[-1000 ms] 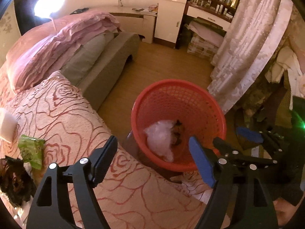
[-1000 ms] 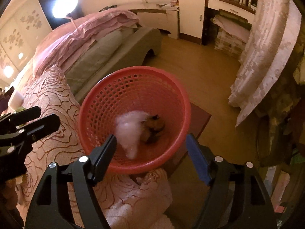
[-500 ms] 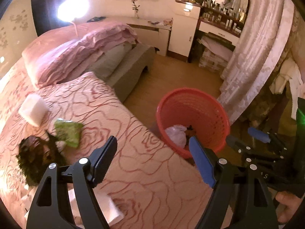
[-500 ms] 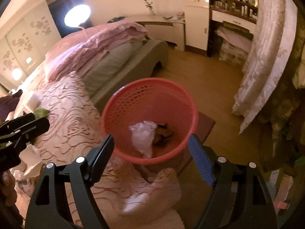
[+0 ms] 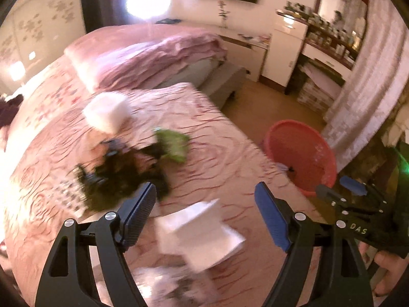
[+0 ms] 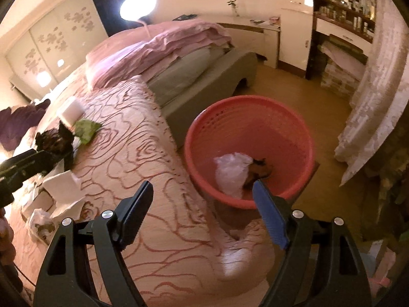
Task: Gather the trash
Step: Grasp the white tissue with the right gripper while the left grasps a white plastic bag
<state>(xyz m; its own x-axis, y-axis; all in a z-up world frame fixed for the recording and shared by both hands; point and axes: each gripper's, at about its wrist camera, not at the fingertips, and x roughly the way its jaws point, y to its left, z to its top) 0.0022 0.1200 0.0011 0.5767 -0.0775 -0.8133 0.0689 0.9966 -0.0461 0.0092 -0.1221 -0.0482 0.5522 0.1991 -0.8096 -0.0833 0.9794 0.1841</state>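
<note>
Trash lies on the pink rose-patterned bed: a dark crumpled wrapper [image 5: 120, 176], a green wrapper [image 5: 173, 144], a white roll [image 5: 107, 113] and a white sheet of paper [image 5: 202, 232]. My left gripper [image 5: 204, 204] hangs open above that paper, holding nothing. Off the bed's edge on the floor stands the red basket [image 6: 255, 133], with a white plastic bag [image 6: 232, 174] and a brown scrap [image 6: 262, 168] inside. My right gripper [image 6: 204, 199] is open and empty above the bed edge, just short of the basket. The left view is blurred.
Folded pink bedding [image 6: 163, 48] is piled at the bed's far end, with a grey bench [image 6: 230, 69] beyond. A lace curtain [image 6: 370, 81] hangs right of the basket. White cabinets [image 6: 294, 33] line the back wall. A crumpled bag [image 6: 41, 222] lies near the bed's left side.
My left gripper swung away from the basket and over the trash on the bed. The right gripper drew back from the basket, where the white bag has come to rest.
</note>
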